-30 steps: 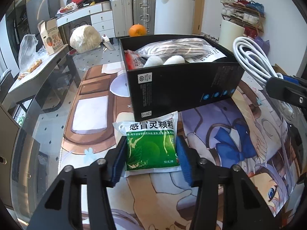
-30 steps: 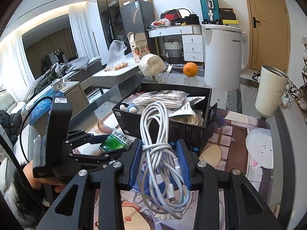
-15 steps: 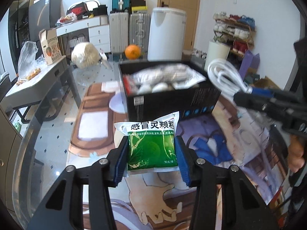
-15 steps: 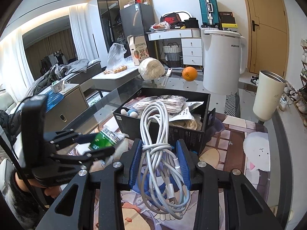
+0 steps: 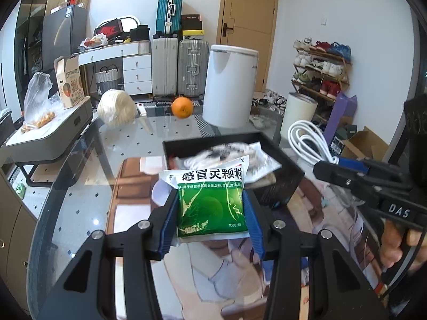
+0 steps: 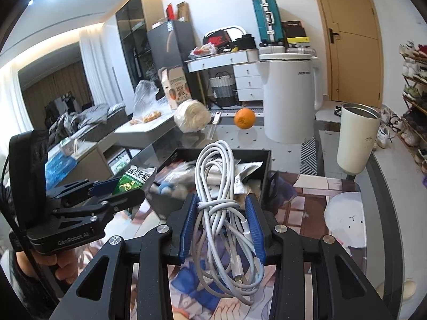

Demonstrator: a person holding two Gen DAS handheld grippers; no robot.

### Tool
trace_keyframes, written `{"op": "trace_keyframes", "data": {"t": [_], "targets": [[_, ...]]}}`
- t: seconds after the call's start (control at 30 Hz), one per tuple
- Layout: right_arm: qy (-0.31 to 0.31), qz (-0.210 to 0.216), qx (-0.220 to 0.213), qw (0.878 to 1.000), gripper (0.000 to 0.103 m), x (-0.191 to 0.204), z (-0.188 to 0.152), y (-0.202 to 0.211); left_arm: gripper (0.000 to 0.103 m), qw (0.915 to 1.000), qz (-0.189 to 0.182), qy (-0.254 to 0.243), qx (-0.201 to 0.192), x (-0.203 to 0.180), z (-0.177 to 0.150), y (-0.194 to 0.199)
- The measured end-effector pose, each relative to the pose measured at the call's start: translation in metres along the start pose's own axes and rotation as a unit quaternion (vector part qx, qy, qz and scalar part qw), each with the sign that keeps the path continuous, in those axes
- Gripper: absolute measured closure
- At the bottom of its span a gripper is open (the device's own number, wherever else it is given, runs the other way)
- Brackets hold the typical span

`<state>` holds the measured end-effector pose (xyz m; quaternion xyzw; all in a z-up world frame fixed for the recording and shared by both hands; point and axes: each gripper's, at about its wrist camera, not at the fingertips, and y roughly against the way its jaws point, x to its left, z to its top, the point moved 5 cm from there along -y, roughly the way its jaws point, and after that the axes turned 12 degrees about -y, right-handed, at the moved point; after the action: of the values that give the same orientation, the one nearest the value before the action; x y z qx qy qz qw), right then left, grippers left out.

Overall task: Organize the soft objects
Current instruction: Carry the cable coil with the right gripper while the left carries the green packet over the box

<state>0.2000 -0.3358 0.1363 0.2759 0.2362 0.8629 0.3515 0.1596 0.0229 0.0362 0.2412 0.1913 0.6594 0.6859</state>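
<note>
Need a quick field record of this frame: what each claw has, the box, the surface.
left claw: shut on green sachet, held off the table
right claw: shut on white cable bundle, loops hanging below the pads
black box: open-topped, already holds packets and small soft items
surface: glass table with printed mat
far end of table: orange

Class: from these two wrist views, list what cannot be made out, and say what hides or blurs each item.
- Box contents: left view, motion-blurred and partly behind the green packet.
- Packet's small print: left view, too small.
- Cable plugs: right view, tangled in loops.
- Box's near wall: right view, behind cable and right gripper.
</note>
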Motion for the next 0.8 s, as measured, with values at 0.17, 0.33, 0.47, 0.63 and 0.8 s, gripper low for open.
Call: {"op": "trace_keyframes", "data": {"t": [0.17, 0.33, 0.47, 0.63, 0.8], "targets": [[-0.019, -0.005, -0.008, 1.0, 0.066, -0.005, 0.014, -0.01, 0.057, 1.0, 0.002, 0.0, -0.008, 0.004, 0.013, -0.01], [-0.035, -0.001, -0.015, 0.999, 0.066, -0.007, 0.028, -0.023, 0.057, 0.9999, 0.001, 0.003, -0.014, 0.006, 0.022, -0.02], [-0.047, -0.001, -0.017, 0.999, 0.066, -0.006, 0.039, -0.037, 0.057, 0.9999, 0.01, -0.005, -0.012, 0.006, 0.028, -0.03], [-0.063, -0.005, -0.018, 0.998, 0.066, -0.008, 0.05, -0.055, 0.057, 0.9998, 0.013, -0.006, -0.009, 0.011, 0.032, -0.041], [-0.07, -0.016, -0.01, 0.997, 0.066, -0.012, 0.054, -0.076, 0.057, 0.9999, 0.01, -0.01, -0.005, 0.014, 0.034, -0.051]]}}
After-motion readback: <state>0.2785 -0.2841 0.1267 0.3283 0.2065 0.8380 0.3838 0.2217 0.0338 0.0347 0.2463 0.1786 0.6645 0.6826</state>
